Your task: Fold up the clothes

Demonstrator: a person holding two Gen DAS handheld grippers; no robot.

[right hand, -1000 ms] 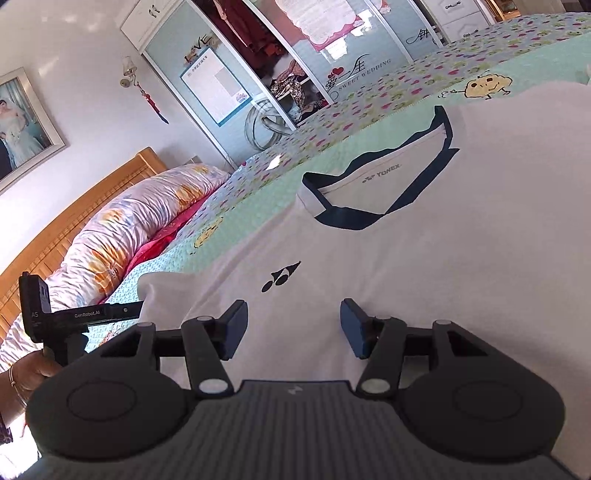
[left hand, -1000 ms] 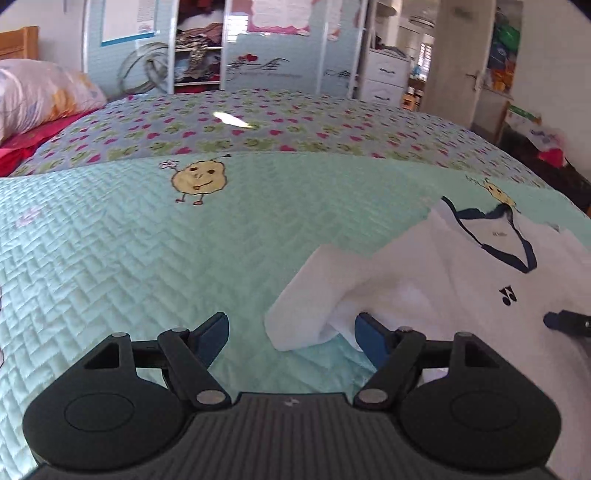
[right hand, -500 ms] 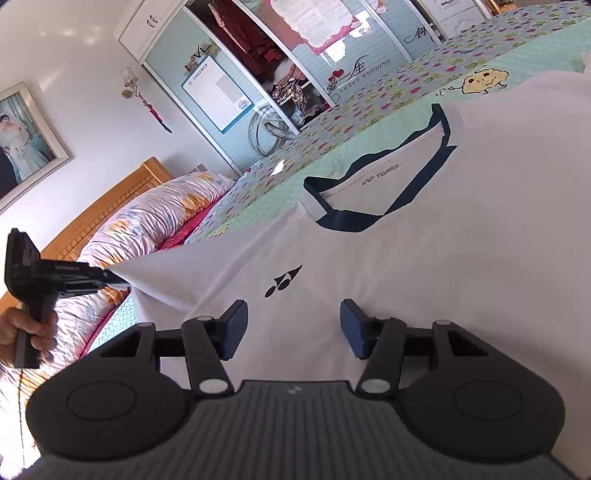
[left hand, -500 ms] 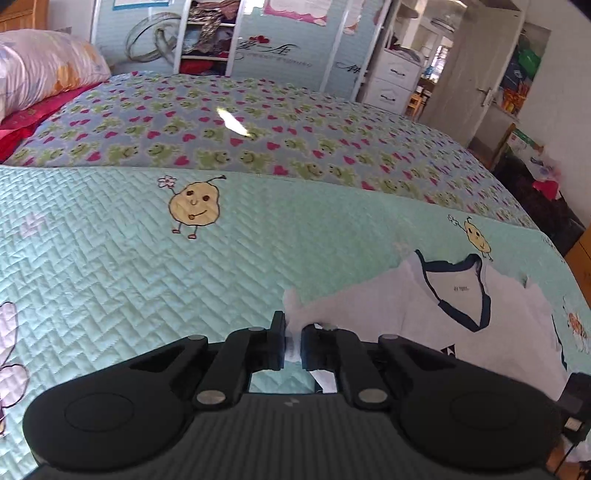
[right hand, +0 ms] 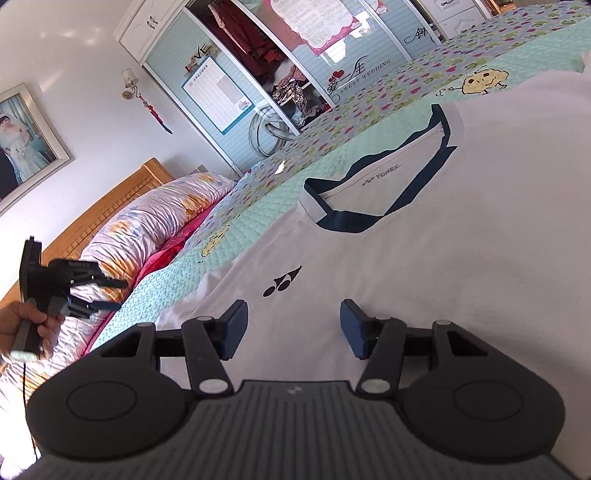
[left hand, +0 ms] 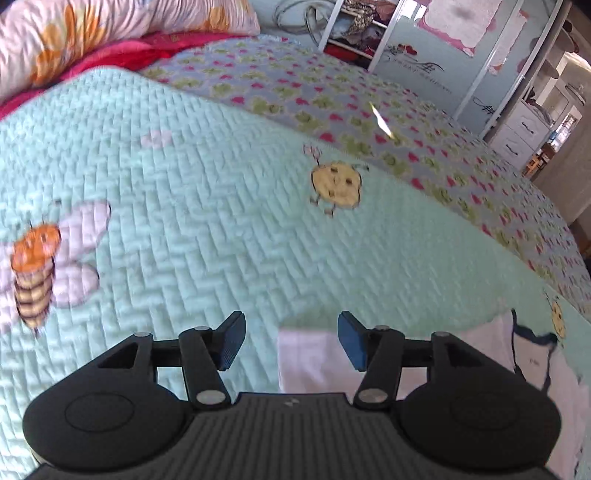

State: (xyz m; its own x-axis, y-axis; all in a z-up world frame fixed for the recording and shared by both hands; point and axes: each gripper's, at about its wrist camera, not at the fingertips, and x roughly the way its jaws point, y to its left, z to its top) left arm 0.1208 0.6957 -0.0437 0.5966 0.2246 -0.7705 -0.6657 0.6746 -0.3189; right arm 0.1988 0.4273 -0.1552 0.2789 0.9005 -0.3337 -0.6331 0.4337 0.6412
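Observation:
A white sports shirt (right hand: 461, 229) with a navy V-collar (right hand: 380, 218) lies spread face up on the mint quilted bedspread (left hand: 221, 229). My right gripper (right hand: 291, 325) hovers open low over the shirt's chest, just below its small black logo (right hand: 282, 282). My left gripper (left hand: 291, 339) is open above the bedspread, with the flat end of the shirt's sleeve (left hand: 310, 358) showing between its fingers, apart from both pads. In the right wrist view the left gripper (right hand: 110, 293) appears at the far left, held by a hand (right hand: 26, 332), its fingers parted and empty.
A flowered pillow (left hand: 92, 33) and red blanket (left hand: 147, 48) lie at the head of the bed by the wooden headboard (right hand: 110, 206). Wardrobe doors (right hand: 295, 55) and white drawers (left hand: 517, 133) stand beyond the far side of the bed.
My left gripper closed on the sleeve, lifted and drew it outward, then opened and let it go; the sleeve now lies flat. The right gripper stayed open over the chest.

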